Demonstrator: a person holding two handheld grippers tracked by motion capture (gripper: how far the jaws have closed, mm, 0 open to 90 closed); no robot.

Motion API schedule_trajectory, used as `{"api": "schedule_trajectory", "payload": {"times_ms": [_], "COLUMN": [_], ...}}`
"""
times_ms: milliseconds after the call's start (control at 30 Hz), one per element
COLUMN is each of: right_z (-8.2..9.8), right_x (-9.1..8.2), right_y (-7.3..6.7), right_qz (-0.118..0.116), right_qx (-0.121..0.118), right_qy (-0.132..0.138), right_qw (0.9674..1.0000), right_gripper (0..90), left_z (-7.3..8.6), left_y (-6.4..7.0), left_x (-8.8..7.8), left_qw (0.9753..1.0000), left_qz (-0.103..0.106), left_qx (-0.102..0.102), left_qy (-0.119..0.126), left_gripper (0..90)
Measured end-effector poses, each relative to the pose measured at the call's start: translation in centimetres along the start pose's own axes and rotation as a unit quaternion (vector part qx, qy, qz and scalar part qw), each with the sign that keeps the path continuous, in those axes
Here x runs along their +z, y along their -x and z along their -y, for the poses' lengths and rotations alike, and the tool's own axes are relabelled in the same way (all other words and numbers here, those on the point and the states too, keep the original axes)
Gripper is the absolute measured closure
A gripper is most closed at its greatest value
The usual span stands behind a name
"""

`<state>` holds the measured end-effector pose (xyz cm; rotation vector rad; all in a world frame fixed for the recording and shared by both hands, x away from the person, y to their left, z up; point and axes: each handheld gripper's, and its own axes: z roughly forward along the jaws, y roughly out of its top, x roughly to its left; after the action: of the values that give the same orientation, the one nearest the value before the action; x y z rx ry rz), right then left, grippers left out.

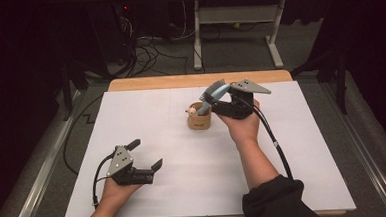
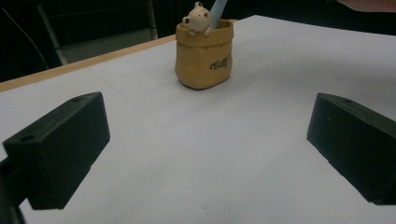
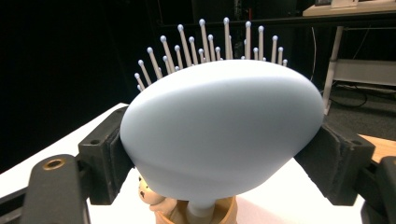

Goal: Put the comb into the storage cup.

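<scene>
The hairbrush is clamped by the right gripper, so its handle is kept inside the cup. The left gripper is held open, apart.

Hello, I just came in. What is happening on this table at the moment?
A person works at a white-covered table with tongs in each hand. The right tongs are shut on the head of a pale blue hairbrush, whose handle stands inside a small tan holder with a little bear figure on its rim. The left tongs are open, hold nothing, and sit apart from the holder, nearer the person.
</scene>
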<state>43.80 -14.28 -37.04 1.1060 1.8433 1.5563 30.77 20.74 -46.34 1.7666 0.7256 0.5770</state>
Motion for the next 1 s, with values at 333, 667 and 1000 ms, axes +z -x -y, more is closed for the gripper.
{"api": "schedule_trajectory", "payload": {"times_ms": [333,667,1000], "right_z": [0.1,0.2,1.0], "right_x": [0.0,0.0,-0.4], "right_y": [0.1,0.4,1.3], "right_qz": [0.009,0.016,0.025], "right_qx": [0.005,0.011,0.028], "right_qy": [0.001,0.000,0.000], "right_qw": [0.9999,0.9998,0.9993], "right_gripper": [19.5,18.9,17.2], "left_z": [0.0,0.0,0.0], "left_y": [-0.1,-0.1,-0.1], "left_x": [0.0,-0.1,0.0], "left_qw": [1.0000,1.0000,1.0000], "left_qz": [0.000,0.000,0.001], "left_qx": [-0.002,-0.001,-0.002], "left_qy": [0.000,0.001,0.000], "left_gripper": [0.0,0.0,0.0]}}
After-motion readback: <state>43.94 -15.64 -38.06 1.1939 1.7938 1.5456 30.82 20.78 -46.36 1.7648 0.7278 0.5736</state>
